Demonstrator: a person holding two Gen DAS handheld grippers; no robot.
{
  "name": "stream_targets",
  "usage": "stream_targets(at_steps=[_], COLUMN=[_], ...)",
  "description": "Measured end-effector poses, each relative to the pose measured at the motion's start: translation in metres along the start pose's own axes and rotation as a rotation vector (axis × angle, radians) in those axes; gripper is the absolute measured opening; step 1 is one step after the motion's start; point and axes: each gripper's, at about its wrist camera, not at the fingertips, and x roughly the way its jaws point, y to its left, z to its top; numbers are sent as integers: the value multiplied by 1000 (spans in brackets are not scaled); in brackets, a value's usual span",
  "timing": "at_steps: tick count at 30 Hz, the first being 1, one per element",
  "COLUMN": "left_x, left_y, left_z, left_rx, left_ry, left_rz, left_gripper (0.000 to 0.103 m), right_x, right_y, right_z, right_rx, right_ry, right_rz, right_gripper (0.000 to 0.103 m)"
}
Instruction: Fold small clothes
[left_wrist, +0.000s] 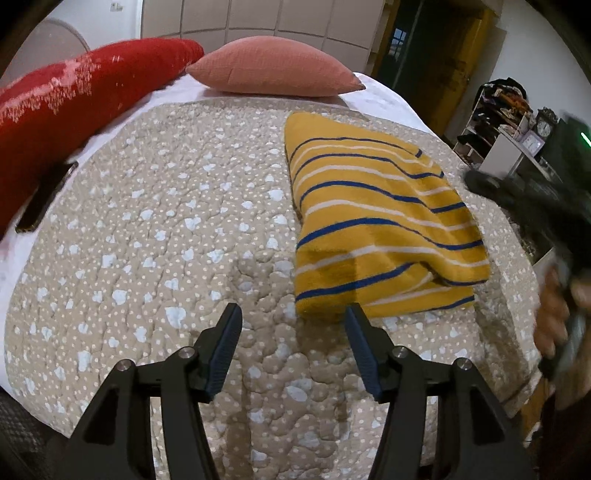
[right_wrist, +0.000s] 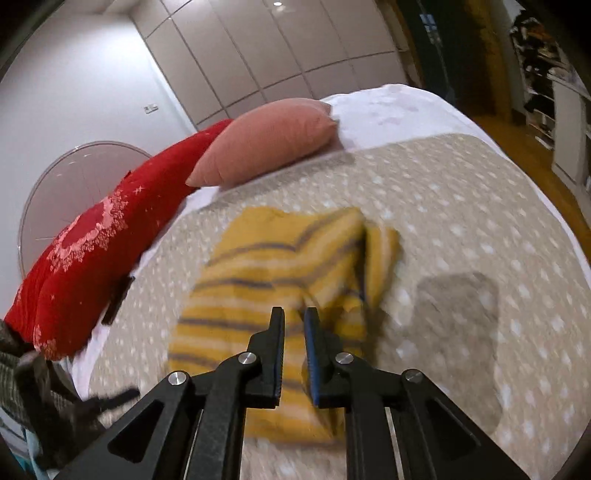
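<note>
A small yellow shirt with blue and white stripes (left_wrist: 380, 218) lies folded on the beige dotted quilt (left_wrist: 166, 221). My left gripper (left_wrist: 293, 319) is open and empty, just in front of the shirt's near edge. The right gripper shows as a dark blur at the right edge of the left wrist view (left_wrist: 546, 192). In the right wrist view the shirt (right_wrist: 273, 273) is blurred by motion, and my right gripper (right_wrist: 294, 317) hangs above its near part with jaws nearly together and a narrow gap, holding nothing.
A red patterned bolster (left_wrist: 66, 110) and a pink pillow (left_wrist: 273, 66) lie at the bed's far end. A dark phone-like object (left_wrist: 44, 199) lies at the quilt's left edge. Shelves with a clock (left_wrist: 517, 125) stand right of the bed.
</note>
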Motion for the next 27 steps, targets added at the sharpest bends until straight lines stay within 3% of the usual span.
stream_targets(at_steps=[3,6,8,12,14,16,21,27], left_x=[-5,-10,-11,-15,-20,-27,-51,-76], left_y=[-4,-3,-1,4,4,2,-11,-26], left_z=[-3,-5,-6,-9,-11,-14,-23,-32], left_rx=[26,28,26,8,2,6,29,20], left_ry=[-31,-55,-63,-71,-83,-107,-203,-287], left_rz=[40,72,86,111,119,142,226,222], left_gripper=[67,69,69,69,70,70,75,91], right_x=[40,85,91,77,62,45,1,-37], right_y=[5,-10,-25,-25,-14,-10,-12,-5], right_z=[15,18,18,13,6,-2,-28,-74], right_rx=[-17,3,34,39,1,-4,36,42], right_ry=[48,148,138,104,78,49,9,-11], right_rz=[-15,-123,-141,-178,-213,-231,-210,-223], right_gripper=[12,11,10,12,19,42,43,50])
